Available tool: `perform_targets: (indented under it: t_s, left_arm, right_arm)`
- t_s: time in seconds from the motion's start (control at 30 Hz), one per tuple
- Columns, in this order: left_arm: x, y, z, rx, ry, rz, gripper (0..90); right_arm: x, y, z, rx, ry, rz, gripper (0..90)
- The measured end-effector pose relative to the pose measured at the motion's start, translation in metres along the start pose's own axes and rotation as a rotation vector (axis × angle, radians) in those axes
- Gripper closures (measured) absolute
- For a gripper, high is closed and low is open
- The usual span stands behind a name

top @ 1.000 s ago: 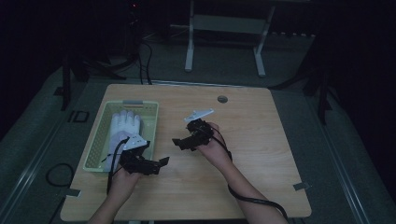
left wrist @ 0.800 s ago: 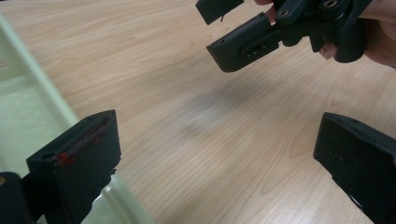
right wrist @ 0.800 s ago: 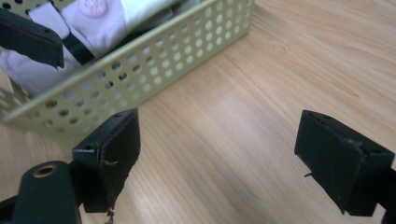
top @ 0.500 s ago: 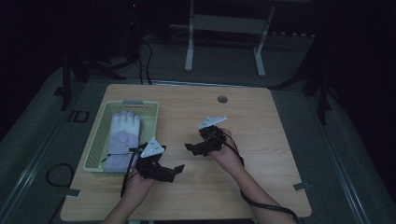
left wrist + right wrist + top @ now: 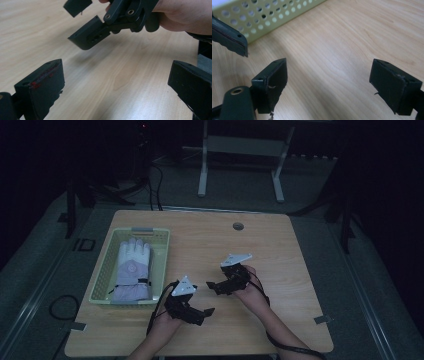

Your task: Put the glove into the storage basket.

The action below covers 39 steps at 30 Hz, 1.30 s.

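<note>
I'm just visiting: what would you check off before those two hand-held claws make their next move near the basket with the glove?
1. Left gripper open and holding nothing: ok, its jaws stand wide apart in its own view.
2. Right gripper open and holding nothing: ok.
3. Glove lying inside the green basket: ok, flat, not hanging over the rim.
4. The two grippers apart from each other: ok, but close together.
5. Bare table under both grippers: ok, only wood between the jaws.
6. Cables free of snags: cannot tell, too dark.
</note>
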<state>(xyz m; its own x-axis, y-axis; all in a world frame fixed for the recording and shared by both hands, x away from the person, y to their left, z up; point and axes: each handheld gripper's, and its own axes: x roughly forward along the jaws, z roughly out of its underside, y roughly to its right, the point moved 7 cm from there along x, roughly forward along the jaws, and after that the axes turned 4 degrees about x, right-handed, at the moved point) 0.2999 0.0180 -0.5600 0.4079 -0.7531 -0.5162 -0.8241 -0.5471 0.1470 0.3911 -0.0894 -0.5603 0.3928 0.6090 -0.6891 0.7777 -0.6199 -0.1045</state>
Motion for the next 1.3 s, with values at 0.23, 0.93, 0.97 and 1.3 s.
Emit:
perform_targets:
  t_s: [0.23, 0.93, 0.97, 1.3]
  left_arm:
    - [0.014, 0.007, 0.009, 0.013, -0.014, 0.023, 1.0]
    - [0.034, 0.019, 0.03, 0.042, -0.052, 0.069, 0.9]
    - [0.034, 0.019, 0.03, 0.043, -0.05, 0.07, 1.0]
    - [0.035, 0.023, 0.034, 0.056, -0.054, 0.077, 1.0]
  right_arm:
    - [-0.002, 0.002, 0.02, 0.005, -0.004, -0.01, 14.9]
    - [-0.011, 0.017, 0.063, 0.015, 0.039, -0.038, 14.2]
    - [-0.011, 0.017, 0.065, 0.018, 0.039, -0.04, 14.2]
    - [-0.017, 0.024, 0.078, 0.026, 0.064, -0.019, 14.1]
